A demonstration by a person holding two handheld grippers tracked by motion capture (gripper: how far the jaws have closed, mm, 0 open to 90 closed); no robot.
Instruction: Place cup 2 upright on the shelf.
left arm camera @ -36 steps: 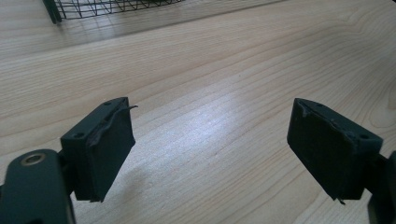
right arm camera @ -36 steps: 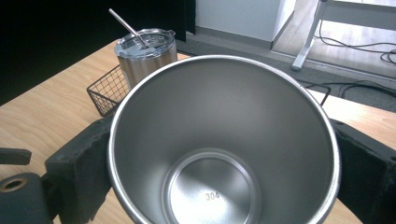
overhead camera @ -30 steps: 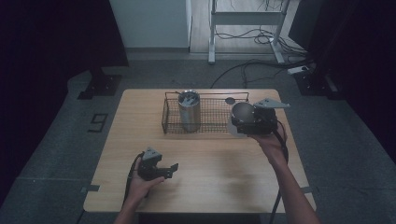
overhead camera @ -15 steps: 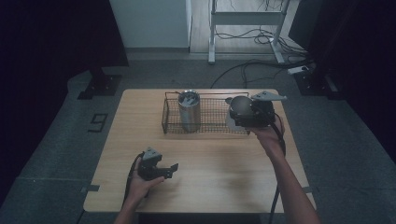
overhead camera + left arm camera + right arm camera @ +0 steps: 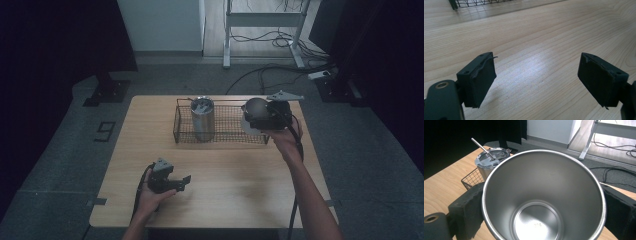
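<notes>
the left gripper (image 5: 181, 181) rests low on the near left part of the wooden table (image 5: 235, 200), its jaws standing apart with only bare wood between them. farther back stands a wire basket (image 5: 225, 131) holding a lidded steel tumbler (image 5: 203, 118) with a straw (image 5: 482, 148) upright in its left end. at the right, the right gripper (image 5: 260, 117) is clamped on an open steel cup (image 5: 544, 197), held over the basket's right end, its mouth facing the gripper's camera.
</notes>
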